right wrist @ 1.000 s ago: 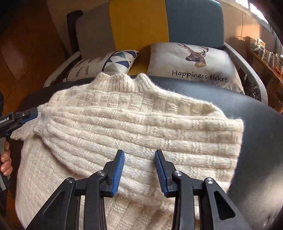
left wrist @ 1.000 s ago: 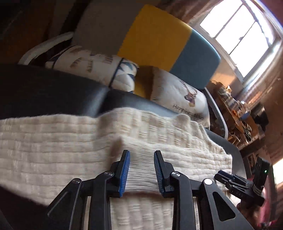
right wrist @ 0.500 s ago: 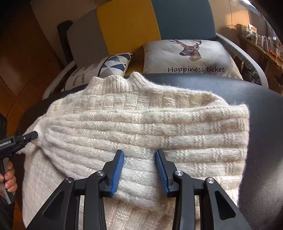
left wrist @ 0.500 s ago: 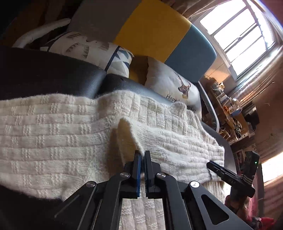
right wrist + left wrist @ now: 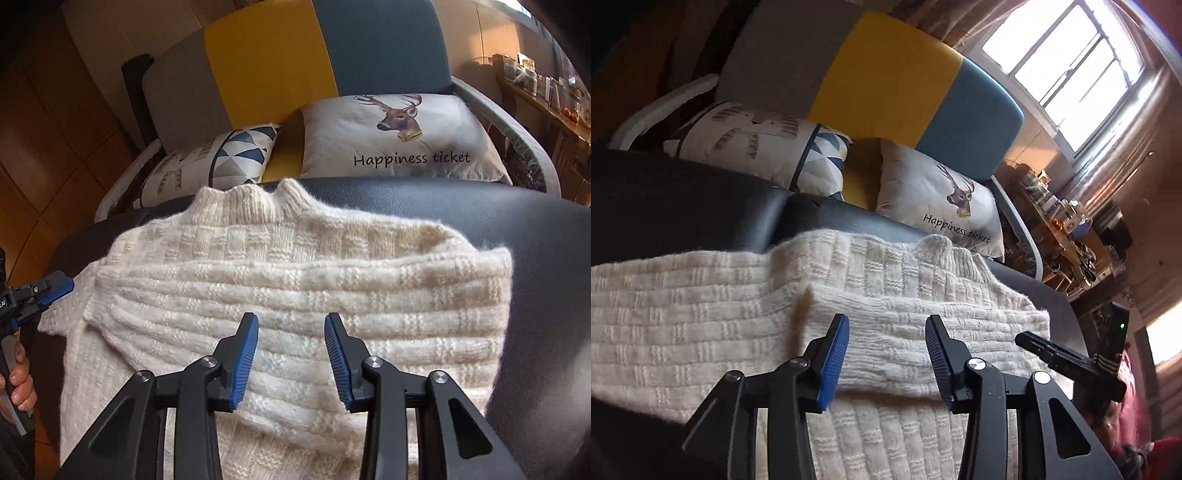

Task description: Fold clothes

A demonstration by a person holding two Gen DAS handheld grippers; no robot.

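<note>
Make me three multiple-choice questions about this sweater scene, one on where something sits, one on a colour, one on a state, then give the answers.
1. Where does the sweater lie?
A. on the black cushion
B. on the deer pillow
C. on the floor

2. What colour are the tool pads?
A. red
B. blue
C. green

3. How is the left tool?
A. shut on the sweater
B. open above the sweater
C. out of view

Answers: 1 A, black leather shows around the knit; 2 B, both ribbed pads are blue; 3 B, the jaws stand apart with knit visible between them.
</note>
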